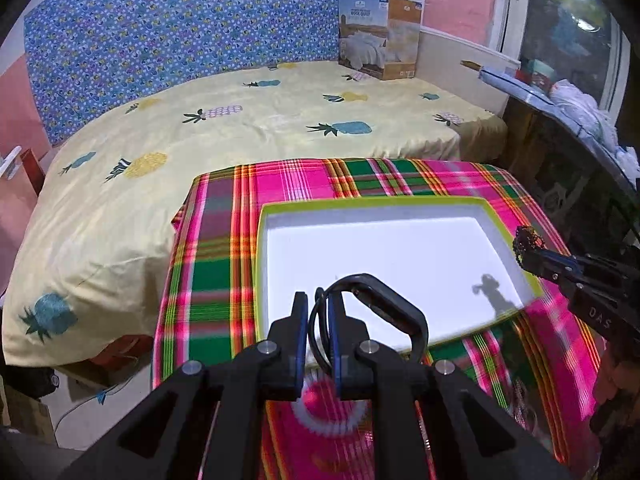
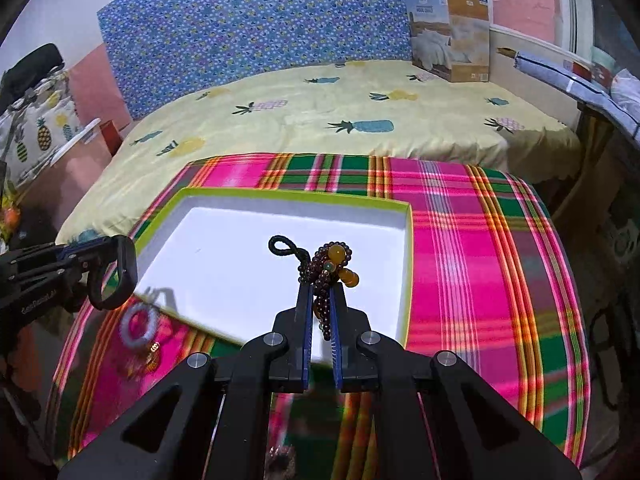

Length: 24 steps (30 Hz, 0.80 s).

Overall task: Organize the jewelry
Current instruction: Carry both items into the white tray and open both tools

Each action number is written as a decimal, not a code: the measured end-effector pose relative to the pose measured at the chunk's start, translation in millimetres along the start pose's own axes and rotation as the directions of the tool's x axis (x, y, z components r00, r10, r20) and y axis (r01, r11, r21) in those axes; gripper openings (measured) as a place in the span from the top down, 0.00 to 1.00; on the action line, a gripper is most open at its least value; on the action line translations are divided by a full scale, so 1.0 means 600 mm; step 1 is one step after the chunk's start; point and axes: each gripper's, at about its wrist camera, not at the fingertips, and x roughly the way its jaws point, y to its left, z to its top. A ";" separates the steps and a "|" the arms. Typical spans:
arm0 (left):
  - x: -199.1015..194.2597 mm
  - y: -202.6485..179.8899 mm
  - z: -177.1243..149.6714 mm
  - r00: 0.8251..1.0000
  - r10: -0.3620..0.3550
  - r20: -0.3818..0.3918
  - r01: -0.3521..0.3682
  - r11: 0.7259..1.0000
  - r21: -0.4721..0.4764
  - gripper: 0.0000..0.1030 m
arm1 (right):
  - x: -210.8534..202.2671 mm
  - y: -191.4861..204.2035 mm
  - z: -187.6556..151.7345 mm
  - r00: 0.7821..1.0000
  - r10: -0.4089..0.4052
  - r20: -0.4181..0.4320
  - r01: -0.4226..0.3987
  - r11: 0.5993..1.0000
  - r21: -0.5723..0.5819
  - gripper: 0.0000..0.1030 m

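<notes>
Over the plaid-covered table (image 2: 480,240), both grippers hang above the near edge of the shallow white tray (image 2: 406,264) with its lime-green rim, each already loaded. What matters for the next move is that the tray's bare white floor lies ahead of and below both sets of fingers, so I judge each hand needs only a short carry forward and down. Neither hand looks clearly closer to it: the left gripper (image 1: 318,312) sits at the tray's near-left corner, the right gripper (image 2: 322,300) at the middle of its near edge. The left one is clamped on a black band (image 1: 384,300), a smooth, stiff-looking loop that stands up and leans to the right of the fingers. The right one is closed tight on a beaded bracelet (image 2: 326,272): a bunched cluster of small dark red beads, a few larger amber ones and a black cord loop, with its long axis running forward along the fingers. Two more pieces lie blurred on the cloth near the tray's near-left corner, a pale ring-shaped bracelet (image 2: 140,324) and something small and gold (image 2: 154,348).
</notes>
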 end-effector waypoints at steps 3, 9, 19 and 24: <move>0.034 0.003 0.020 1.000 0.007 -0.017 -0.007 1.000 -0.001 0.90 | 0.036 -0.018 0.018 1.000 -0.013 -0.020 0.013 1.000 0.005 0.92; 0.088 0.002 0.045 0.998 0.029 -0.048 -0.029 1.000 0.009 0.90 | 0.086 -0.048 0.039 0.998 -0.026 -0.051 0.028 0.999 0.031 0.92; 0.150 0.002 0.050 0.992 0.052 -0.115 -0.052 0.999 0.001 0.89 | 0.138 -0.070 0.047 0.993 -0.029 -0.113 0.034 0.998 0.045 0.92; 0.159 0.008 0.050 0.992 0.044 -0.122 -0.046 0.999 -0.015 0.89 | 0.141 -0.076 0.049 0.993 -0.029 -0.118 0.036 0.997 0.065 0.92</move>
